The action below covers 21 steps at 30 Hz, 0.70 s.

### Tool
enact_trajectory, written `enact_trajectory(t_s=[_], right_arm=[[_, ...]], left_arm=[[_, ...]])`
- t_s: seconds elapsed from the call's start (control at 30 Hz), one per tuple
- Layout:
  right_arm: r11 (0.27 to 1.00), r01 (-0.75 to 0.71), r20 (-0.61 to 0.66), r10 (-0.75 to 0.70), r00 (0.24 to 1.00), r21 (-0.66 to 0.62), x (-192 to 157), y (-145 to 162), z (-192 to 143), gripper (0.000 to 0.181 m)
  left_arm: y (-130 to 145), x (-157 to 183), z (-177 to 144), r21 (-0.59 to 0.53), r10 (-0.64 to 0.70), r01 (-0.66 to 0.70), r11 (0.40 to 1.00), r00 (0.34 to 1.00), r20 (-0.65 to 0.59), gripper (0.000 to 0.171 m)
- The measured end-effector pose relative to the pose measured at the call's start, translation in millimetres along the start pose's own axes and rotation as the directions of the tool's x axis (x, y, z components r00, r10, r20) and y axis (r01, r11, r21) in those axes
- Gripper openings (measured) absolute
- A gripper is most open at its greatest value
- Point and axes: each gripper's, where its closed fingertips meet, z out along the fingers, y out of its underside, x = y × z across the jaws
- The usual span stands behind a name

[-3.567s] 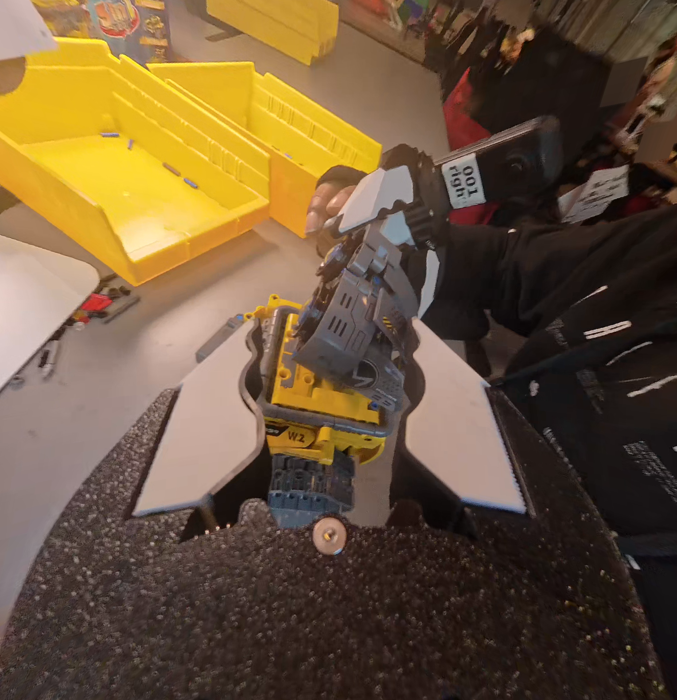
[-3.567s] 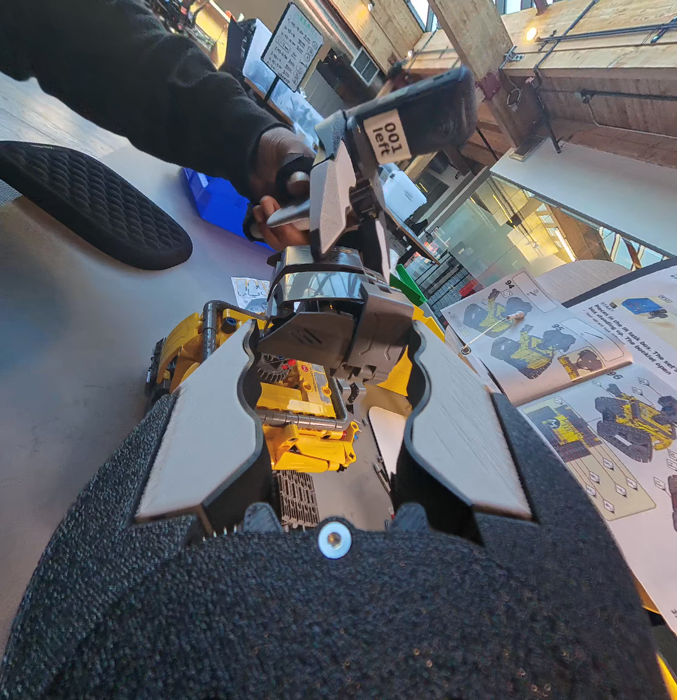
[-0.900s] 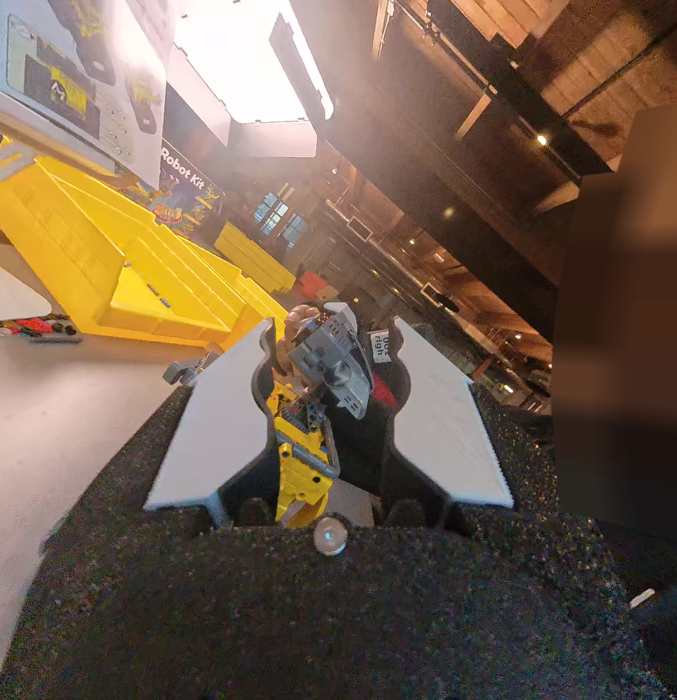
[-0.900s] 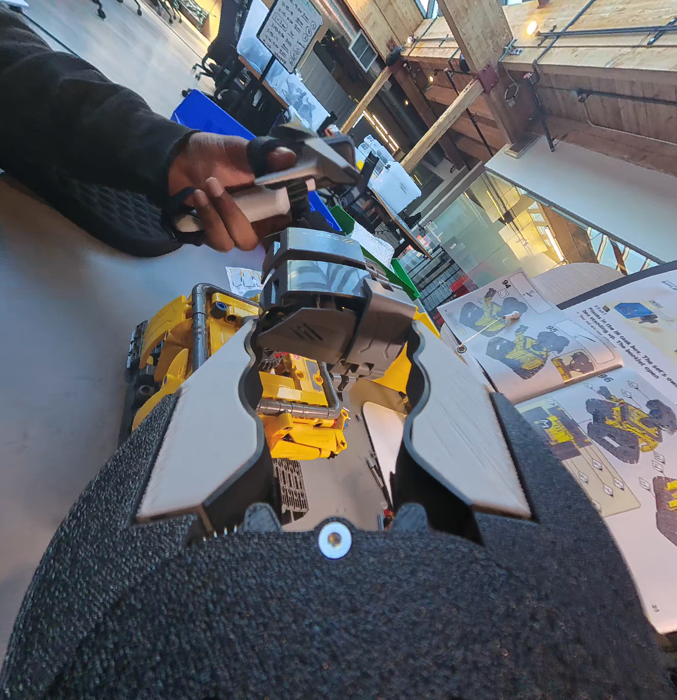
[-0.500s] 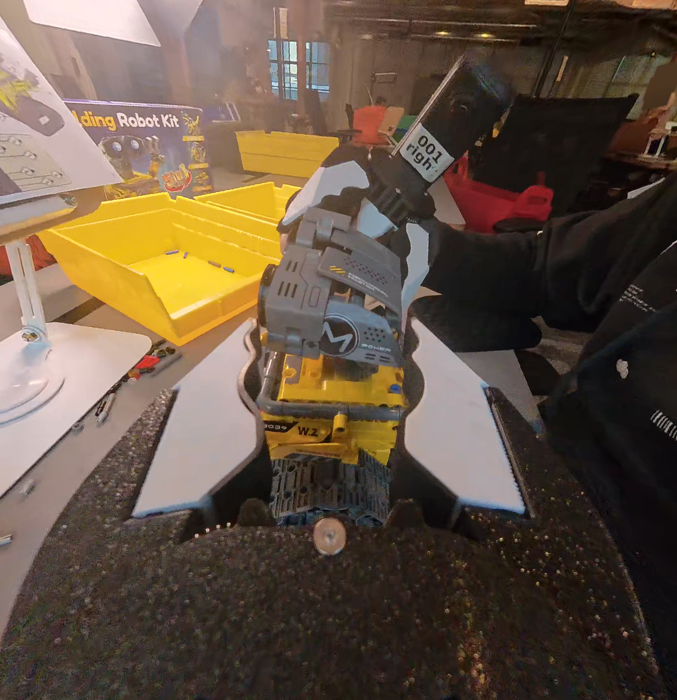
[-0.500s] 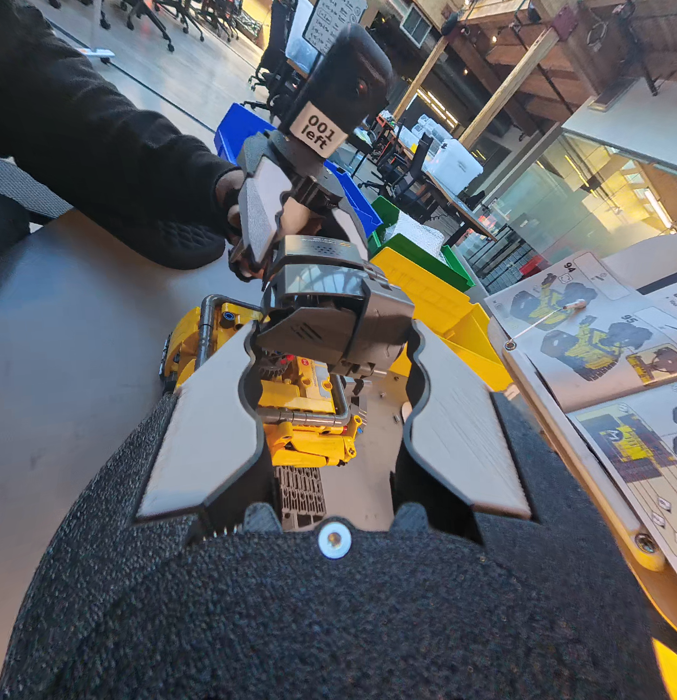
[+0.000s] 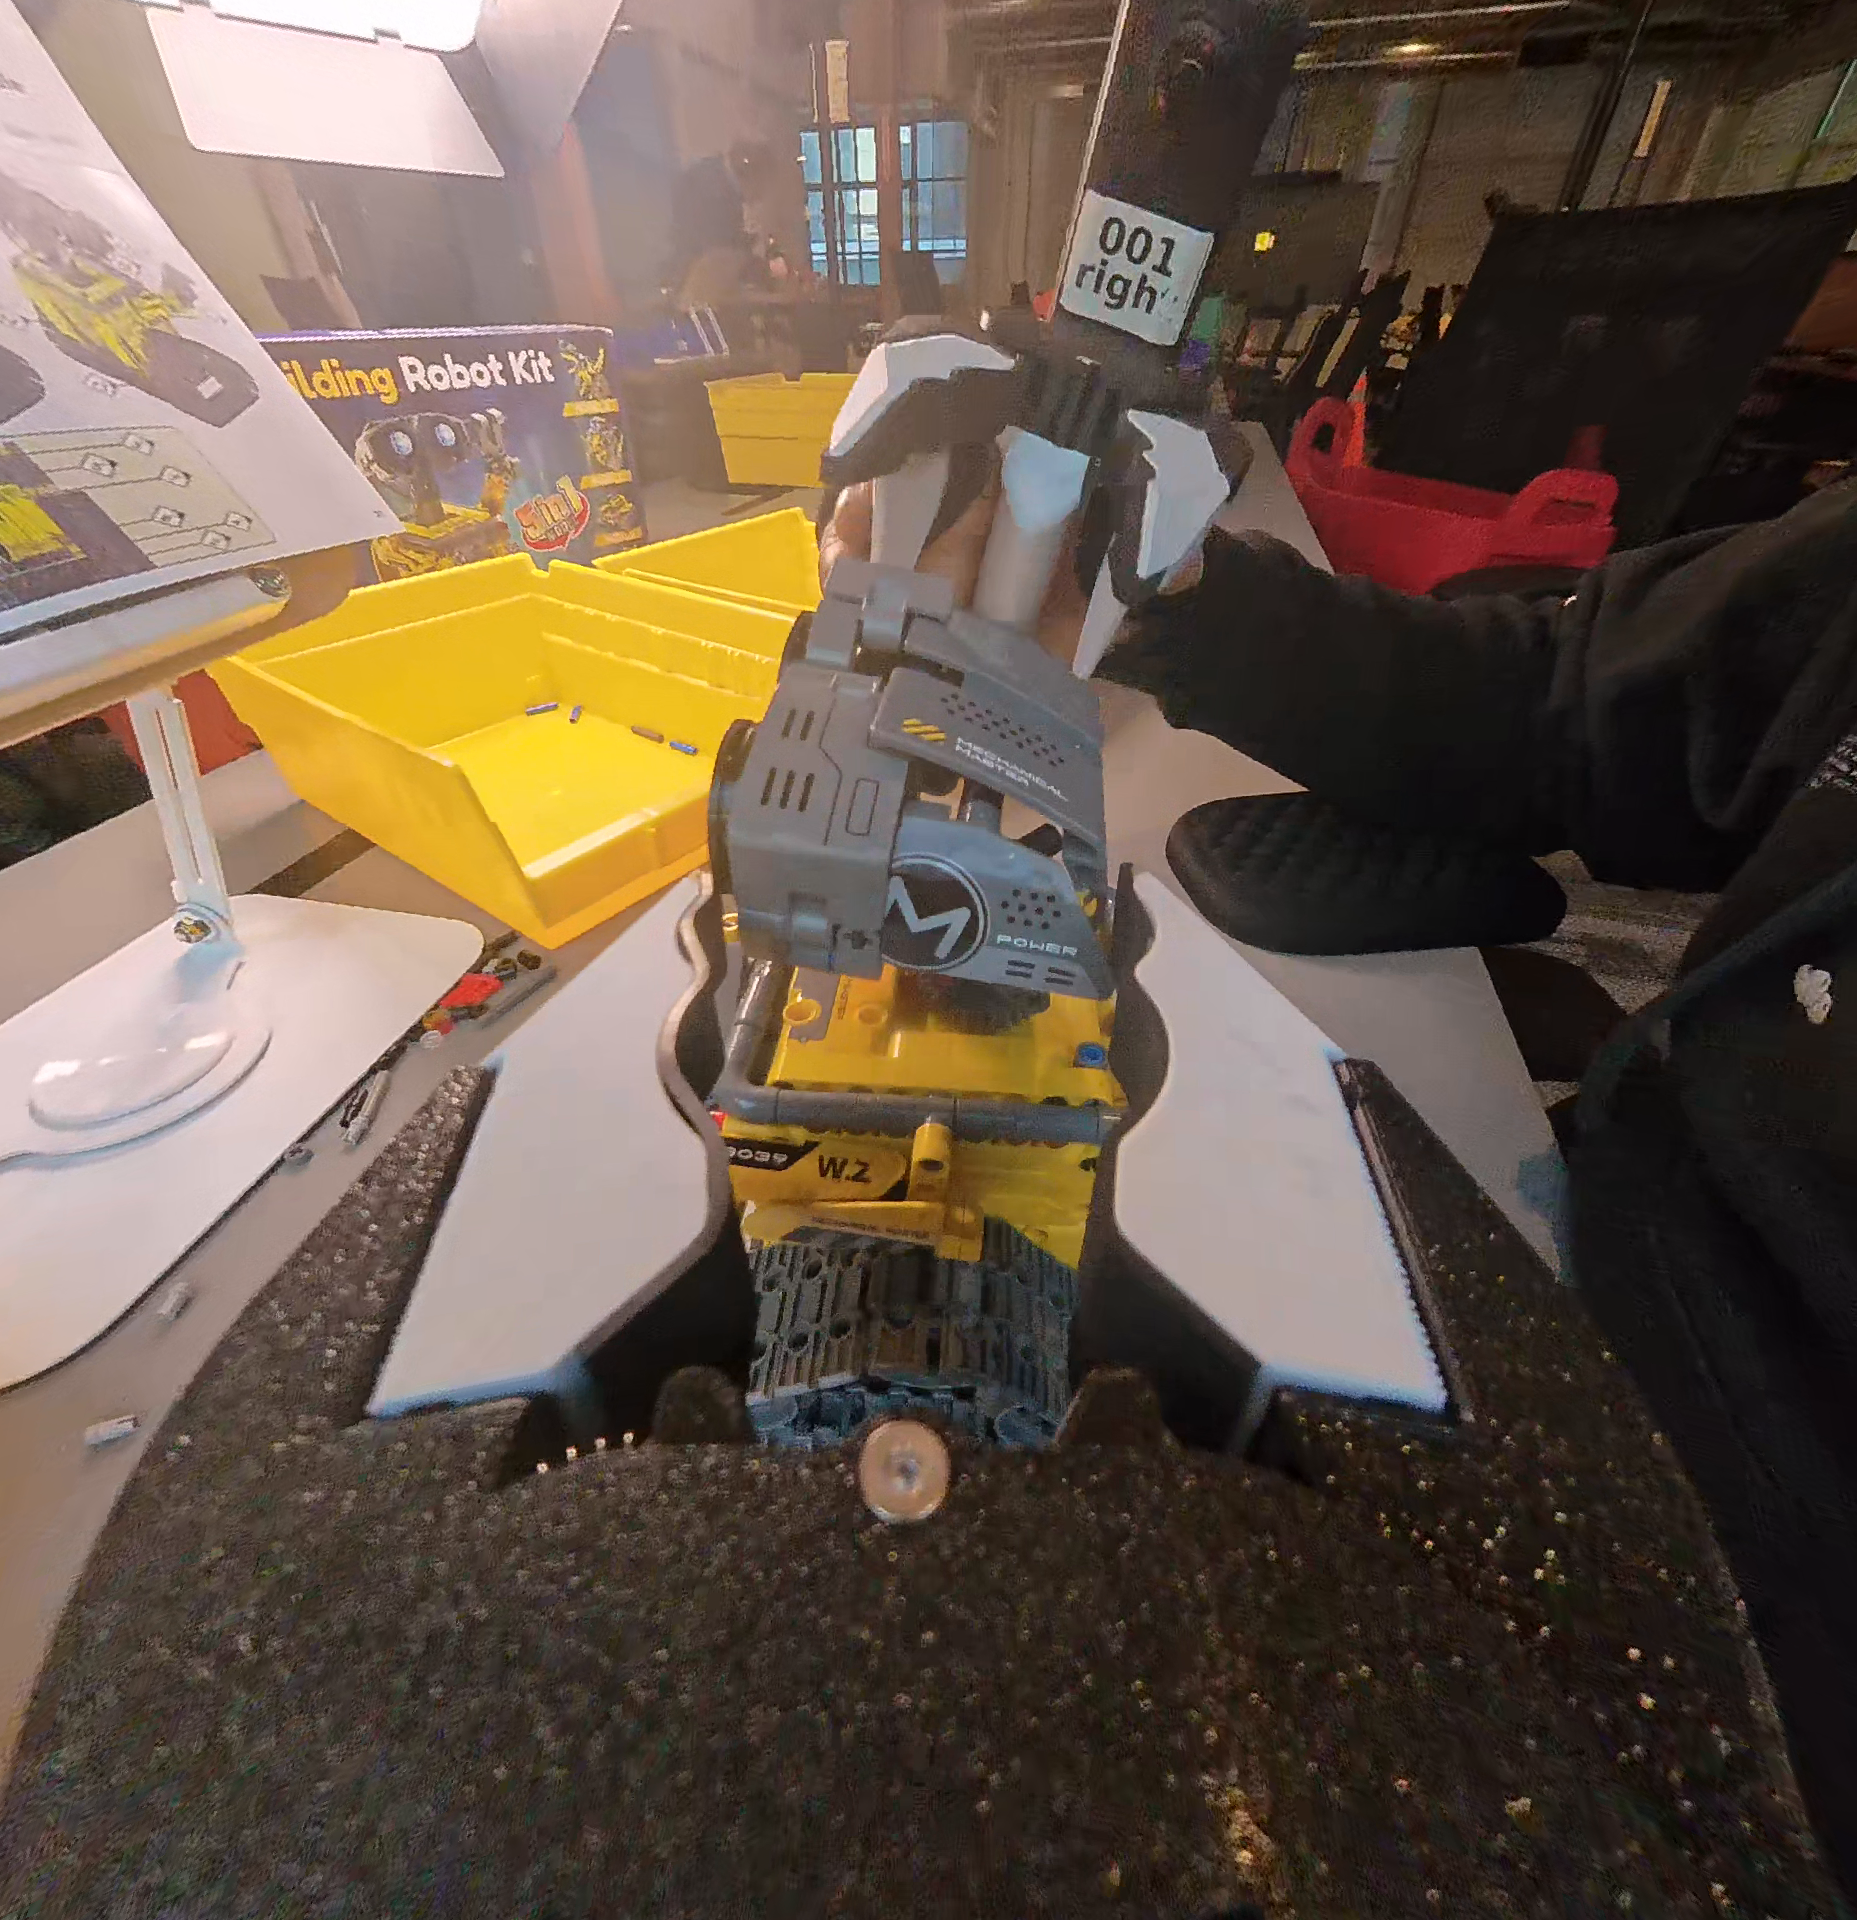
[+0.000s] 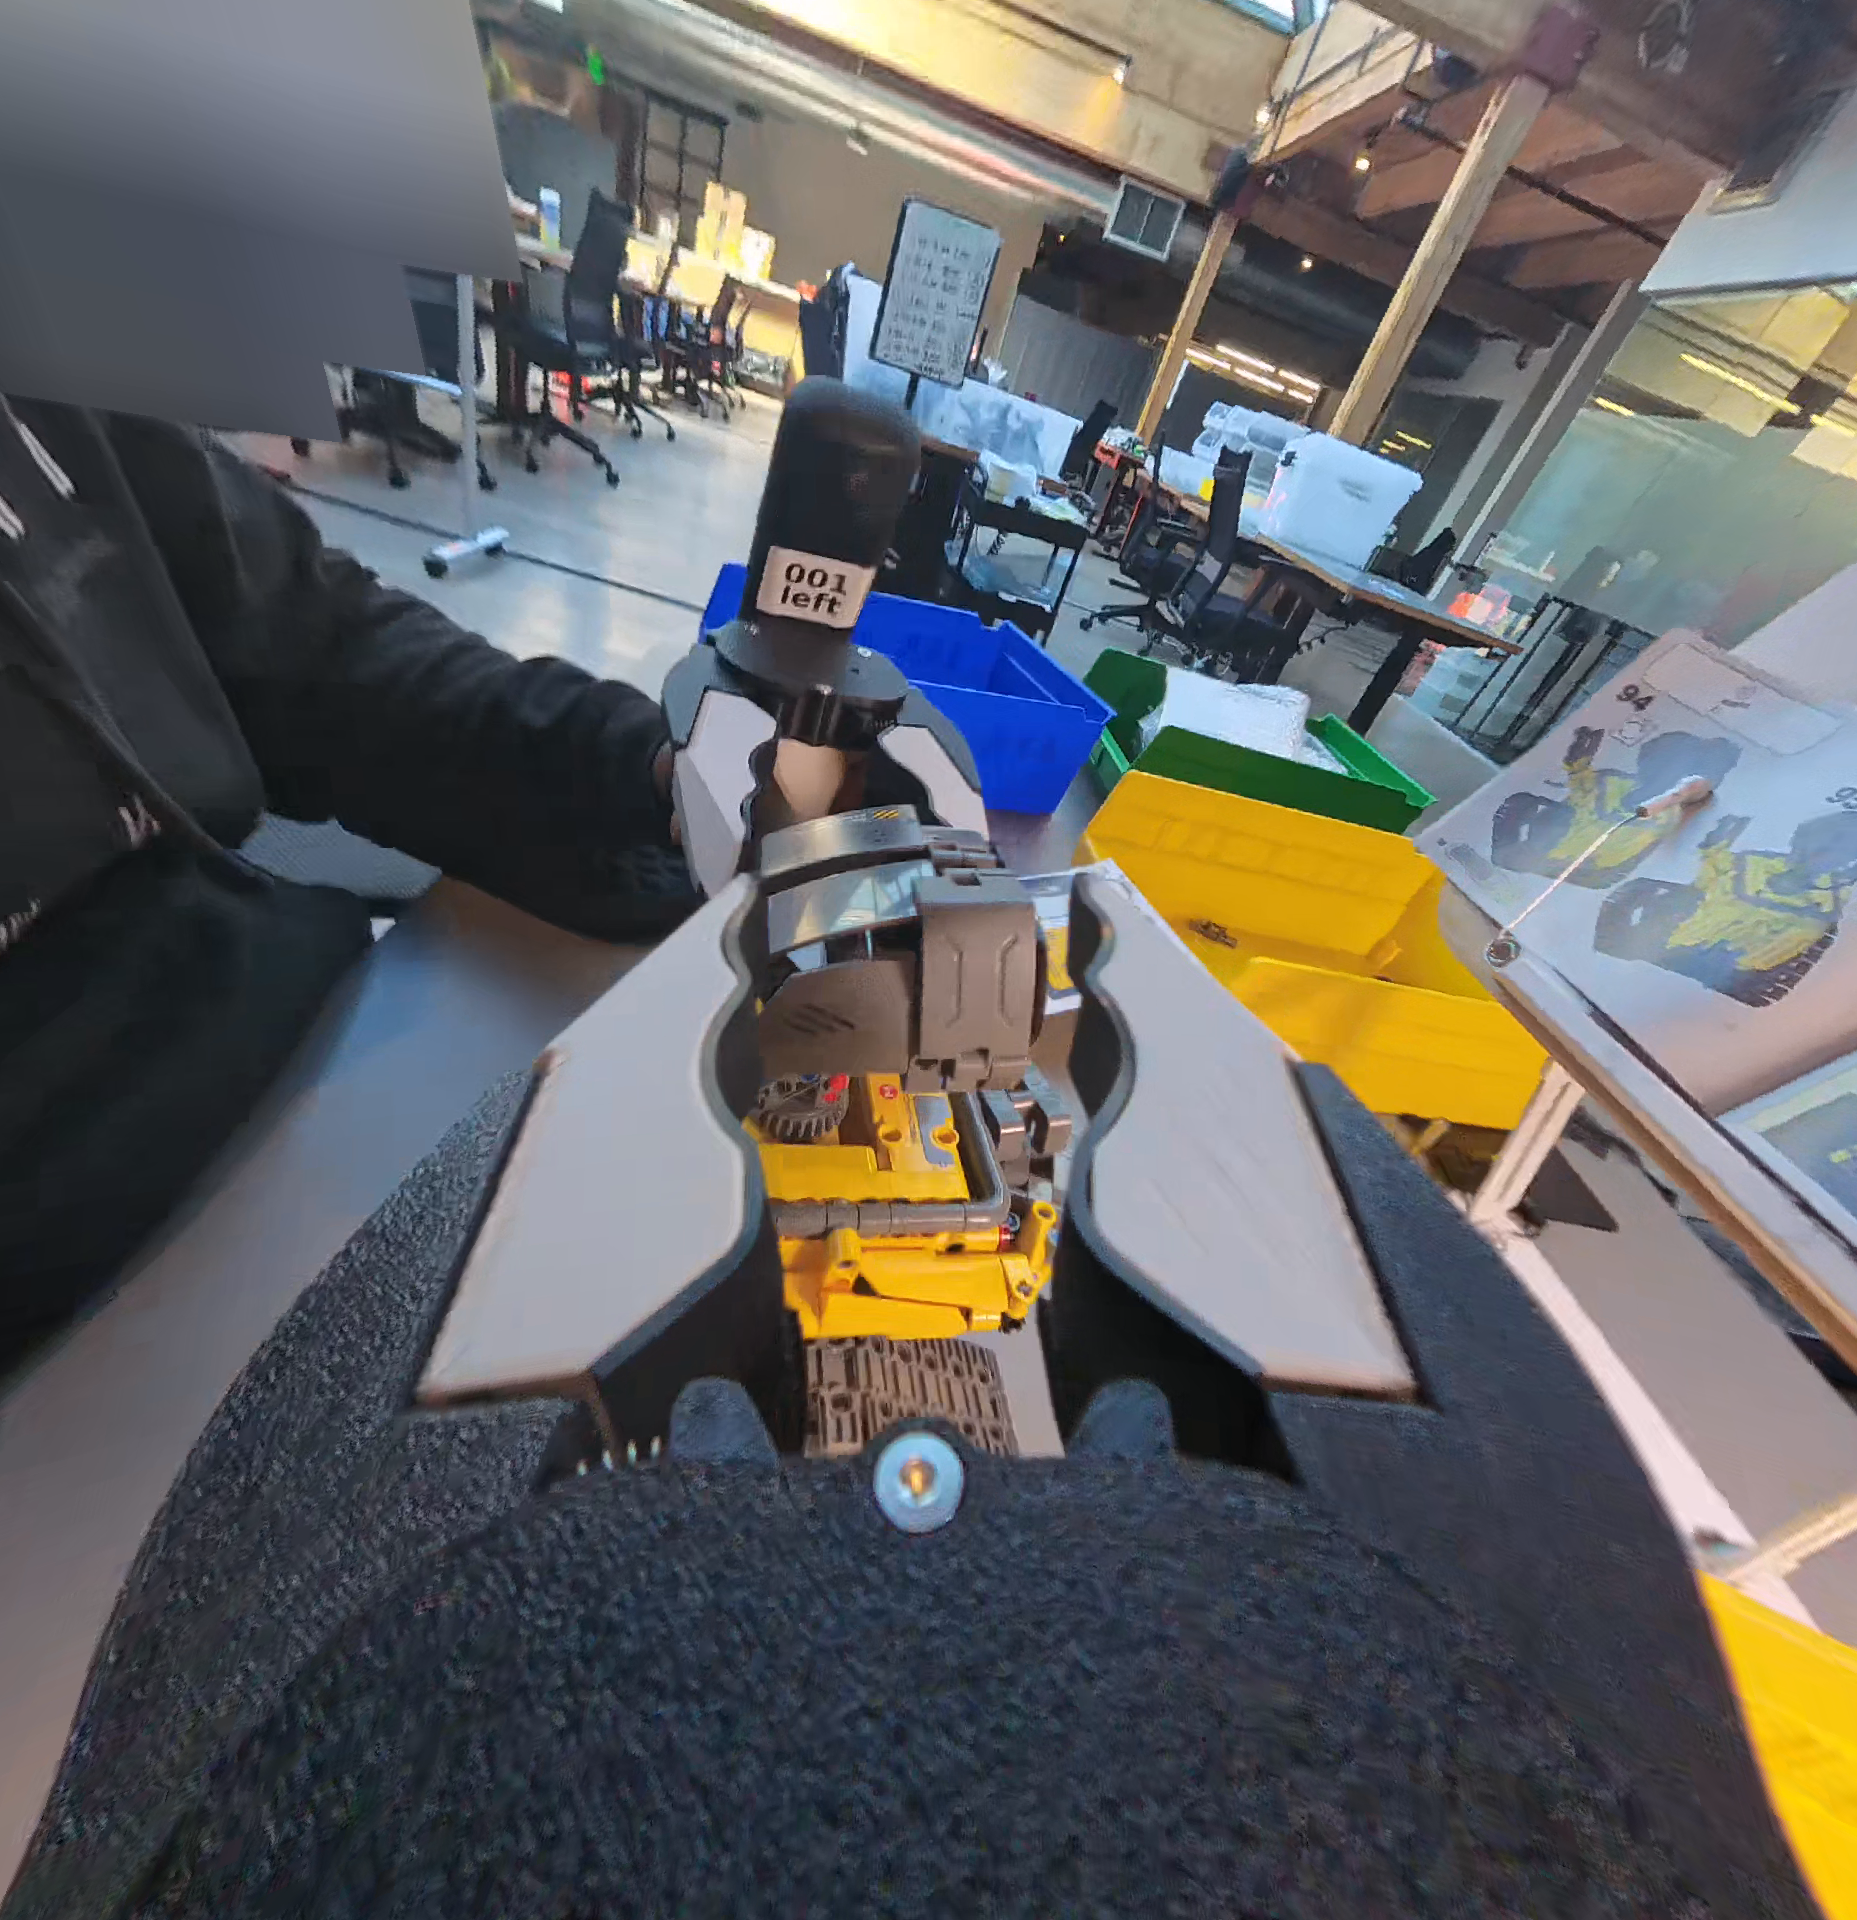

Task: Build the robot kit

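A yellow and grey brick-built tracked vehicle model [image 7: 924, 1122] stands on the grey table [image 7: 1319, 997], with a grey housing [image 7: 903, 831] raised on top. My left gripper [image 7: 908, 894] is closed around the model's yellow body from one end, and its fingers [image 7: 550, 1195] touch both sides. My right gripper [image 8: 908, 894] is shut on the grey housing [image 8: 903, 987] from the other end. Each gripper shows upright beyond the model in the other's view: the right gripper [image 7: 997, 613] and the left gripper [image 8: 830, 821]. Black-sleeved hands hold both.
Yellow bins [image 7: 508, 748] and a kit box [image 7: 456, 436] stand behind, on the left. An instruction booklet [image 7: 124, 416] rests on a white stand [image 7: 176, 1039], with small loose parts [image 7: 477, 987] beside it. Blue [image 8: 986, 707], green [image 8: 1267, 769] and yellow [image 8: 1267, 894] bins stand nearby. A black pad [image 7: 1350, 883] lies beside the model. Tip to tip, the grippers are about 7 cm apart.
About a second ago my left gripper was off the model, tilted up and narrower. It has come back and closed around the yellow body. My right gripper kept hold of the grey housing.
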Motion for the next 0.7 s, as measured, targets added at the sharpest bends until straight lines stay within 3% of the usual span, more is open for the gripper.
enact_trajectory(t_s=[0.13, 0.33, 0.6, 0.7], right_arm=[[0.991, -0.129, 0.034, 0.131, 0.991, -0.042, 10.3, 11.4, 3.9, 0.053], [0.963, -0.27, 0.169, 0.266, 0.949, -0.001, 4.2, 13.1, 6.7, 0.026], [0.925, -0.376, 0.261, 0.349, 0.9, 0.06, -0.8, 14.3, 3.6, 0.024], [0.938, -0.339, 0.246, 0.313, 0.917, 0.072, 1.0, 15.5, 3.7, 0.024]], left_arm=[[-0.9, 2.0, 0.2, 0.003, 0.039, -0.039, 0.999, 0.999, 0.004, 0.074], [-3.3, 9.1, -0.9, 0.022, 0.09, -0.089, 0.996, 0.996, -0.023, 0.073], [-5.2, 14.5, -3.1, 0.048, 0.116, -0.114, 0.992, 0.992, -0.046, 0.072], [-4.7, 13.1, -3.8, 0.062, 0.084, -0.081, 0.995, 0.995, -0.061, 0.072]])
